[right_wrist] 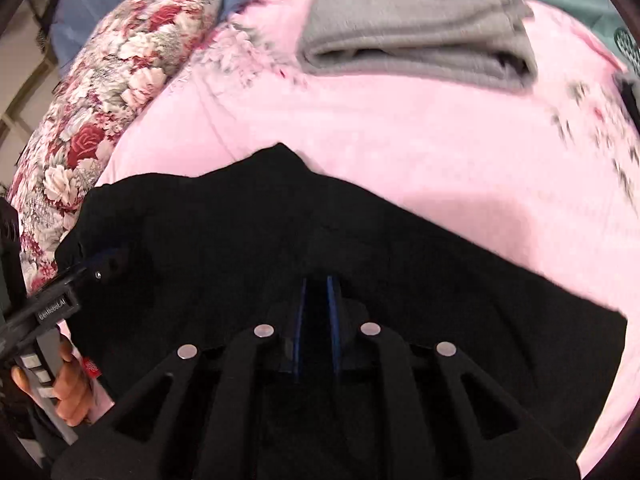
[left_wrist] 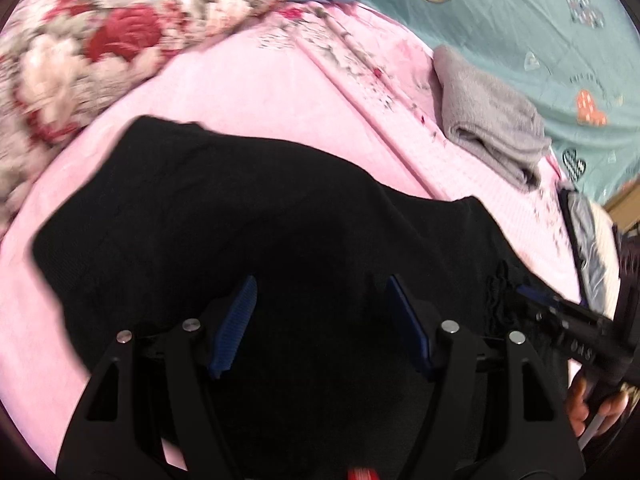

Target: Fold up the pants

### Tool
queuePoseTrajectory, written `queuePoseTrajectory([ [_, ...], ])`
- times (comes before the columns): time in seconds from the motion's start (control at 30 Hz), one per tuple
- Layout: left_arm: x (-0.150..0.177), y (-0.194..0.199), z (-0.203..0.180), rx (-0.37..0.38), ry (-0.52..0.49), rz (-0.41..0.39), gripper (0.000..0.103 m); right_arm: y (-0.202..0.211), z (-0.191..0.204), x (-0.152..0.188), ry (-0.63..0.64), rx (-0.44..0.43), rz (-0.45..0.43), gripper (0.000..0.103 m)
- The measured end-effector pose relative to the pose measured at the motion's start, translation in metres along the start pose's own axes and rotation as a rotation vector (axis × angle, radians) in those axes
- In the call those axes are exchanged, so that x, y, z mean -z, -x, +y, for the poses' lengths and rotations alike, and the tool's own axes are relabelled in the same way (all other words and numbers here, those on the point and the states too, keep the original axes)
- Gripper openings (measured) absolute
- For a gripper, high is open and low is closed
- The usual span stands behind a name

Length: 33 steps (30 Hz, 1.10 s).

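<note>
1. Lying across a pink sheet (left_wrist: 248,92) on a bed, black pants (left_wrist: 240,216) fill the middle of both wrist views, bunched and creased rather than flat.

2. At far left, a quilt with red and white flowers (left_wrist: 88,40) is heaped at the sheet's edge, just beyond the pants' left end; the right wrist view shows the same quilt (right_wrist: 100,92) curving down its left side.

3. Left of centre, the left gripper (left_wrist: 320,320) hangs over the pants with its 2 blue pads (left_wrist: 234,328) set wide apart, and dark cloth lies below the gap. Whether the pads touch the cloth cannot be told.

4. In the right wrist view a hand (right_wrist: 68,392) holds that left gripper's handle at the lower left.

5. At centre right, the right gripper (right_wrist: 318,320) has its 2 blue pads drawn narrow, almost parallel, over a raised fold of the pants (right_wrist: 360,240). Black cloth appears to sit between them, though black on black leaves the grip unclear.

6. Further right, a folded grey towel (left_wrist: 492,120) rests on the sheet, well apart from the pants.

7. At far right, a teal sheet with orange hearts (left_wrist: 520,20) lies beyond the pink one, and another hand (left_wrist: 592,404) grips the right gripper's handle.
</note>
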State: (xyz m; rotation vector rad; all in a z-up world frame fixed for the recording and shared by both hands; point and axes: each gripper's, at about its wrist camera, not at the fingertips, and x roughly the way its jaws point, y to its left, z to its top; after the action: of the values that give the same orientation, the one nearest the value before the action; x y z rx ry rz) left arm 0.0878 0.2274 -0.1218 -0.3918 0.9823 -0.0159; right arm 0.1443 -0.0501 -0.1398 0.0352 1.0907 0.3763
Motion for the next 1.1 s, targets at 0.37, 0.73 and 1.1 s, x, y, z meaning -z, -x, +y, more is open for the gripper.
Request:
queuePoseTrajectory([
  [0.37,0.02,0.099,0.09,0.008,0.342,-0.01,0.076,0.171,-0.047,0.08,-0.031,-0.117,-0.281,0.072],
  [0.73,0.015,0.035,0.096,-0.013,0.398,0.14,0.08,0.203,-0.164,0.202,-0.466,-0.057,-0.279,0.073],
  [1.1,-0.027,-0.005,0.11,0.121,0.443,0.084,0.083,0.209,-0.171,0.208,-0.502,-0.036,-0.294,0.073],
])
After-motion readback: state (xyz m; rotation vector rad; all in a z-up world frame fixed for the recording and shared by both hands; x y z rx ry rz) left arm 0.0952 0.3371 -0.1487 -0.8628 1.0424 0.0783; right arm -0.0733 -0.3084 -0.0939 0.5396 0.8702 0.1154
